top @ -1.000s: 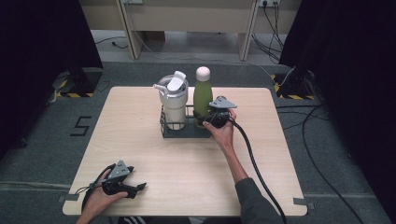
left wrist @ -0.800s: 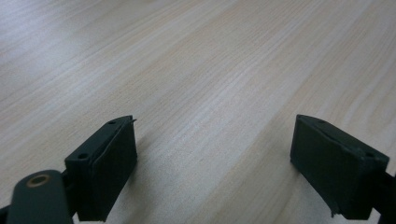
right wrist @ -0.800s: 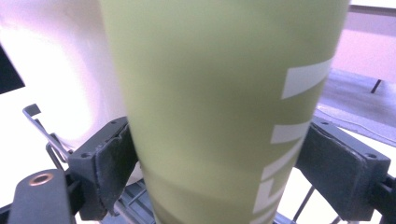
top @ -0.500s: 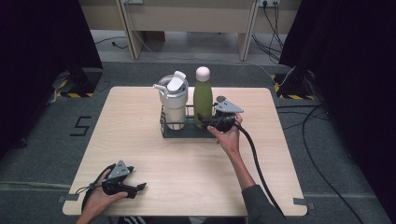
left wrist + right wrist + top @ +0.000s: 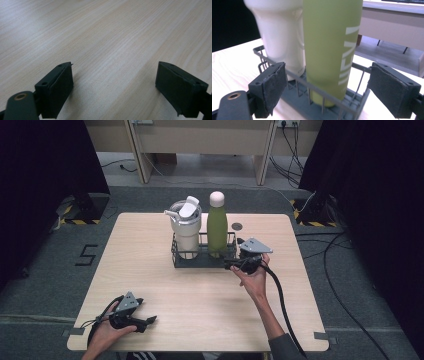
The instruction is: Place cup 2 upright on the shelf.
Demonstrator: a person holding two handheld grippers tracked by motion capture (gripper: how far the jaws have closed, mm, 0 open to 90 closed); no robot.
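Green bottle point(image 5: 329, 50) is seen standing in the wire rack point(image 5: 322, 100) just ahead of the right gripper point(image 5: 327, 92), whose jaws stand apart and empty. Closing too low could snag the rack wire and drag both containers.

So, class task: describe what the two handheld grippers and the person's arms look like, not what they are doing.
Each black gripper, left gripper and right gripper, carries a grey three-cornered plate on top and two black jaws with flat, dark pads. A thick black cable trails from the right one. The right arm ends in a dark grey sleeve.
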